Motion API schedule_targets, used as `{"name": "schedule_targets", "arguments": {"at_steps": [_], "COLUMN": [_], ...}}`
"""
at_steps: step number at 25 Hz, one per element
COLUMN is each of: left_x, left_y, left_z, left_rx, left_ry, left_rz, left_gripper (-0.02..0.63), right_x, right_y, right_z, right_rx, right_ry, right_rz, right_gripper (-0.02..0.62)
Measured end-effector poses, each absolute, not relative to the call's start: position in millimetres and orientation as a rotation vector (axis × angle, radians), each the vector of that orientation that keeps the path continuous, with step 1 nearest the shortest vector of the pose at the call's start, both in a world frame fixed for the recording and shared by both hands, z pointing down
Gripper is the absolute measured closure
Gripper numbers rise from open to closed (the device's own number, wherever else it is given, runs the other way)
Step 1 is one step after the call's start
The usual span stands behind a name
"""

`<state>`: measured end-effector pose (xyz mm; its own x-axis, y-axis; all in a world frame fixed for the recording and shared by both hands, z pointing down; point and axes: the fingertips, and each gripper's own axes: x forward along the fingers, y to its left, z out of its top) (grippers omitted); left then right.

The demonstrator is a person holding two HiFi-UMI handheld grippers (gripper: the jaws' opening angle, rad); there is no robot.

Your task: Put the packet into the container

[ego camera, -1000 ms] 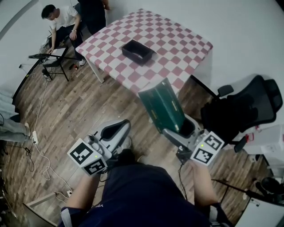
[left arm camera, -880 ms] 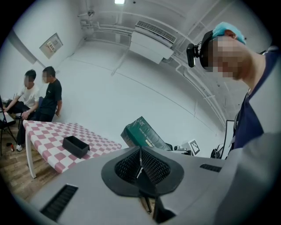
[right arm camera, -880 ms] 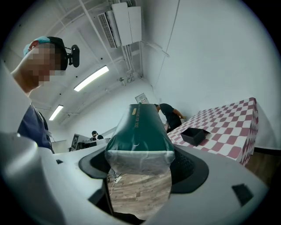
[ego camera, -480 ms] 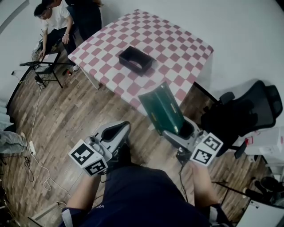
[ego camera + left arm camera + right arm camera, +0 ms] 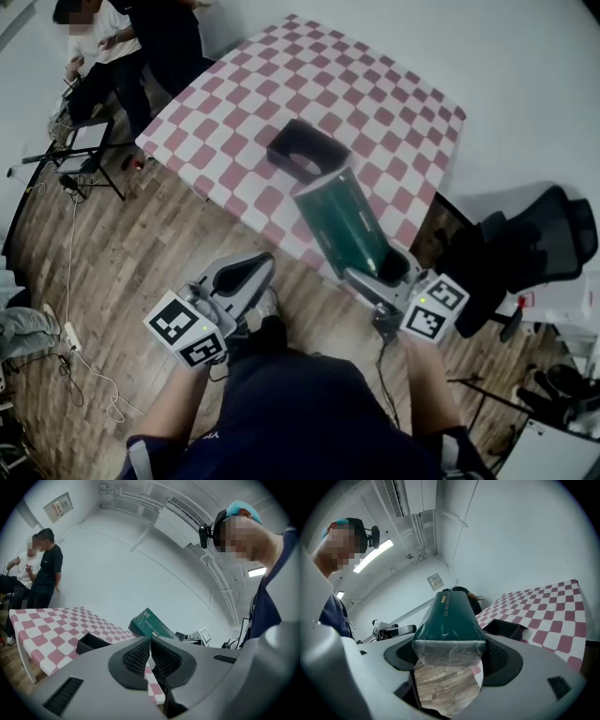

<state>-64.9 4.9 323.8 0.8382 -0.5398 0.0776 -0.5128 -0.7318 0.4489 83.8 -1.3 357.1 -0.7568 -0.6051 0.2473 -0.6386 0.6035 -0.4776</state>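
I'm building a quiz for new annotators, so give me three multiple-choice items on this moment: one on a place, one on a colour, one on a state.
1. Where does the black container stand? A on the checked table; B on a shelf; C in a drawer.
2. What colour is the packet? A red; B dark green; C yellow.
3. How is the left tool? A wide open; B shut on the packet; C shut, holding nothing.

Answers:
1 A: the head view shows it standing on the red and white checks.
2 B: the head view and the right gripper view both show a dark green wrapper.
3 C: its jaws meet with nothing between them, and it is the right tool that grips the packet.
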Motion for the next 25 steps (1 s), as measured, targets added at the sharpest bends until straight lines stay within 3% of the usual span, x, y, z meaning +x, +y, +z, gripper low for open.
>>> {"name": "schedule_targets", "arguments": {"at_steps": [10,25], "left_x": [-99.8,-102.6], "left_y": [-69.7,-129.6], "left_z": [334.4,368.4], "left_rx": [2.547,2.426], "left_ry": [-0.724,-0.827], "left_rz": [-0.074,-0.034], "left_gripper": [0.572,0.574], "right_x": [59.0,88.1], "right_y": [-71.5,-185.9], "right_z": [370.5,407.6], "right_rx": [1.146,1.083], "right_ry": [-2.669,-2.57], "right_rz": [0.889,0.778], "right_gripper": [0.199,0.199]}}
